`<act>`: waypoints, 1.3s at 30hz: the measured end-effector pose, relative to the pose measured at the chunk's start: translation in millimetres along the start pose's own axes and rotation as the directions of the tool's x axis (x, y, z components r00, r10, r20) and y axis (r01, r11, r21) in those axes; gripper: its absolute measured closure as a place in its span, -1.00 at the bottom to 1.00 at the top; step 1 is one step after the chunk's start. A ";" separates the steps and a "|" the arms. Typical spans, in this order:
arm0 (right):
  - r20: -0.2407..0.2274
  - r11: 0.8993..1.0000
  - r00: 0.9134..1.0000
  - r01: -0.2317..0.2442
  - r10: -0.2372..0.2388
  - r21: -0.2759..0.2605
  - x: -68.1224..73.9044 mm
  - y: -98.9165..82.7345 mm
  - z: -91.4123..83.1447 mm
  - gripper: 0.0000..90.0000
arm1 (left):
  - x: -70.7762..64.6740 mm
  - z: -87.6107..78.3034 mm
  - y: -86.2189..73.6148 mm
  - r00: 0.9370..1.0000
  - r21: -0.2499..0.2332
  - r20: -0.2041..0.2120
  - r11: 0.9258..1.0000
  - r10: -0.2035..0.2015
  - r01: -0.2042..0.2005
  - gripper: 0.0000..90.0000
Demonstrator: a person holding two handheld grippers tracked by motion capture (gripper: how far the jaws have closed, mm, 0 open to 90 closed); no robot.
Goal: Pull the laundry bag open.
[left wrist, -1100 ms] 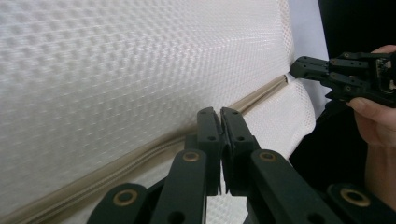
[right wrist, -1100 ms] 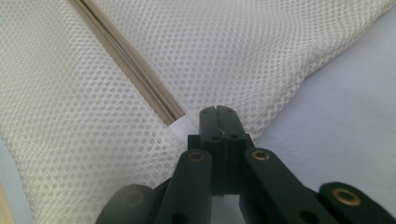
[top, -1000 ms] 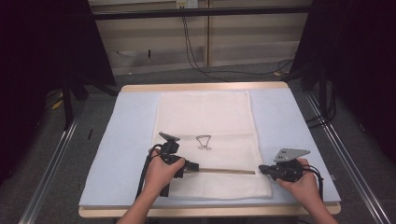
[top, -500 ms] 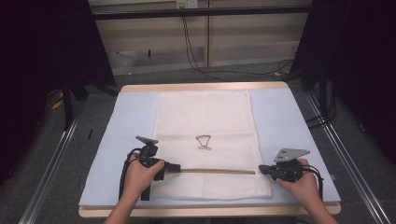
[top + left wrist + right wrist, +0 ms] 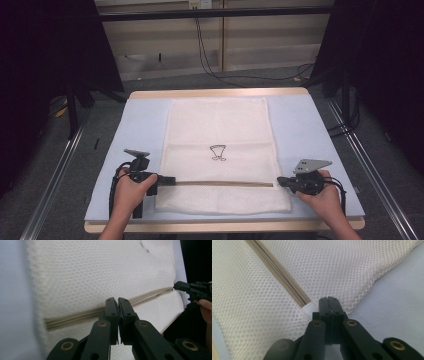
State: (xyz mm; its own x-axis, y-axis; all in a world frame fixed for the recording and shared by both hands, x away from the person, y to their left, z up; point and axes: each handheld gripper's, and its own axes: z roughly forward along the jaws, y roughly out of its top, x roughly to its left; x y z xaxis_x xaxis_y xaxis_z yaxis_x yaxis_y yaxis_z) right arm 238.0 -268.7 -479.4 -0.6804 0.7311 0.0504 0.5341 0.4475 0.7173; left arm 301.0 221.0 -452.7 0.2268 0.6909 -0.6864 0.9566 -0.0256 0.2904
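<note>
Both hand-held grippers (image 5: 169, 180) (image 5: 281, 182) flank mesh bag (image 5: 218, 130) zipper (image 5: 220, 183).

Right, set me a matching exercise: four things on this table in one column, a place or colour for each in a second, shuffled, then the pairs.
Things:
1. mesh bag
2. zipper
3. left gripper
4. right gripper

Descriptions:
A. beige line across the near part of the bag
B. at the zipper's right end
C. white, lying flat mid-table
D. at the zipper's left end

Pairs: 1-C, 2-A, 3-D, 4-B
</note>
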 end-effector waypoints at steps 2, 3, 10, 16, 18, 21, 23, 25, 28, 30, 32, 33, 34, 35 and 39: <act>0.000 1.000 1.000 0.000 0.000 0.001 -0.1 0.0 -0.1 1.00 | 8.8 -7.1 -1.7 1.000 -0.012 -0.022 1.000 -0.007 0.007 0.94; 0.001 1.000 1.000 0.001 -0.001 0.001 -0.1 0.0 -0.1 1.00 | 13.8 -10.7 -2.5 1.000 -0.014 -0.025 1.000 -0.007 0.006 0.94; 0.001 1.000 1.000 0.001 -0.001 0.001 -0.1 0.1 -0.1 1.00 | 40.0 -32.1 -7.5 0.996 -0.052 -0.075 0.998 -0.039 0.035 0.94; 0.000 1.000 1.000 -0.001 0.001 0.005 0.3 0.4 -0.2 1.00 | 47.6 -34.1 -12.3 0.998 -0.055 -0.050 0.997 -0.050 0.047 0.94; 0.000 1.000 1.000 0.002 -0.002 -0.001 -0.1 0.0 -0.1 1.00 | 47.2 -35.4 -10.8 0.998 -0.055 -0.056 0.998 -0.032 0.029 0.92; 0.009 0.999 1.000 0.020 -0.019 -0.026 -1.3 -0.7 -4.6 0.89 | 46.9 -41.9 -7.7 0.997 -0.130 -0.073 0.992 -0.002 -0.007 0.63; 0.015 0.999 1.000 0.007 -0.006 -0.043 -2.9 -0.4 -7.9 0.76 | 47.0 -45.5 -5.8 0.995 -0.172 -0.094 0.984 0.030 -0.046 0.58; 0.046 0.995 0.998 -0.027 0.032 -0.095 -8.7 -0.4 -16.2 0.61 | 49.0 -45.9 -3.3 0.990 -0.195 -0.134 0.978 0.054 -0.079 0.42; 0.103 0.987 0.989 -0.094 0.108 -0.132 -18.2 -2.2 -25.0 0.26 | 52.1 -42.6 0.3 0.968 -0.239 -0.236 0.960 0.087 -0.145 0.21; 0.128 0.983 0.981 -0.130 0.147 -0.131 -24.3 -4.4 -25.8 0.07 | 54.6 -41.2 3.1 0.953 -0.255 -0.280 0.948 0.116 -0.190 0.08; 0.151 0.983 0.975 -0.143 0.160 -0.118 -29.1 -6.9 -24.1 -0.11 | 56.8 -39.6 4.9 0.928 -0.268 -0.345 0.932 0.142 -0.243 -0.18; 0.161 0.983 0.972 -0.153 0.169 -0.106 -30.9 -7.8 -23.5 -0.17 | 57.6 -38.4 5.8 0.920 -0.278 -0.365 0.926 0.146 -0.257 -0.18; 0.167 0.983 0.971 -0.154 0.169 -0.098 -32.4 -8.5 -22.9 -0.22 | 58.9 -39.6 6.6 0.910 -0.250 -0.384 0.931 0.156 -0.265 -0.16; 0.186 0.983 0.968 -0.155 0.171 -0.095 -35.1 -9.1 -22.3 -0.32 | 59.9 -38.1 7.7 0.896 -0.258 -0.412 0.923 0.163 -0.286 -0.20; 0.199 0.983 0.965 -0.152 0.169 -0.101 -39.3 -7.9 -22.4 -0.44 | 63.1 -34.9 10.1 0.874 -0.239 -0.443 0.914 0.199 -0.329 -0.31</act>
State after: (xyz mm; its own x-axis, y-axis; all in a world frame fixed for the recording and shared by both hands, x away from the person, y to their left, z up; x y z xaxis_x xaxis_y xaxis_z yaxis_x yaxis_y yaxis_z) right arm 249.2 -312.6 -471.4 -0.4665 0.8839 0.0319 0.5778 0.2772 0.7677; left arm 318.5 289.5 -469.8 0.3074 0.9189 -0.2472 0.7555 -0.0777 0.6506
